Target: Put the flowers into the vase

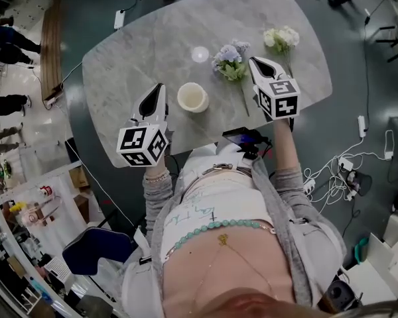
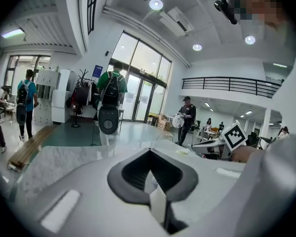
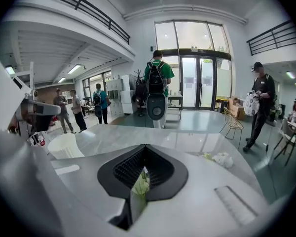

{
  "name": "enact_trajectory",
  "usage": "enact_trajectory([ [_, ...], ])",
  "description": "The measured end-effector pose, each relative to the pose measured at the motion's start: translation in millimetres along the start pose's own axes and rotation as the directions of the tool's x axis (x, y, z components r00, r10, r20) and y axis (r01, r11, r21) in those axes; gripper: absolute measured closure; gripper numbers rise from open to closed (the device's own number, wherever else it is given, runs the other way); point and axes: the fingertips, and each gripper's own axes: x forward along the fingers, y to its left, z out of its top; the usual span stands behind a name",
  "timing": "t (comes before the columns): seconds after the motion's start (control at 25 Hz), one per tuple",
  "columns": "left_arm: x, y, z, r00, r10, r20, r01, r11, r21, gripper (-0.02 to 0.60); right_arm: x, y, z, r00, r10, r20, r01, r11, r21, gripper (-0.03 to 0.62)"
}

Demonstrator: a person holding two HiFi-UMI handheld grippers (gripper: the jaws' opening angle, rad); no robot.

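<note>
Nothing's been picked up yet by the look of it: left hand-held gripper point(image 1: 160, 87) and right hand-held gripper point(image 1: 253, 60) both have their jaws pressed together, empty. The right one sits just beside the lilac bunch point(image 1: 230, 60) on the tabletop point(image 1: 139, 45). I'd spread it, pinch the stem low rather than the blooms, tip it upright and feed it stem-first into the vase point(image 1: 192, 97), with the left steadying that. Count: two flower bunches, lilac and the white bunch point(image 1: 281, 38), one vase, two grippers.
</note>
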Motion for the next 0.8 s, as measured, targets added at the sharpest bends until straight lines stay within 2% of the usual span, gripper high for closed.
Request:
enact_trajectory([
  [0.52, 2, -4, -10, 0.997, 0.070, -0.023, -0.071, 0.996, -0.048, 0.581, 43, -16, -43, 0.989, 0.069, -0.130, -0.073, 0.997, -0.030, 0.568],
  [0.8, 0, -1, -12, 0.995, 0.095, -0.027, -0.096, 0.994, -0.055, 0.581, 69, -18, -78, 0.964, 0.118, -0.240, -0.122, 0.993, -0.001, 0.568],
])
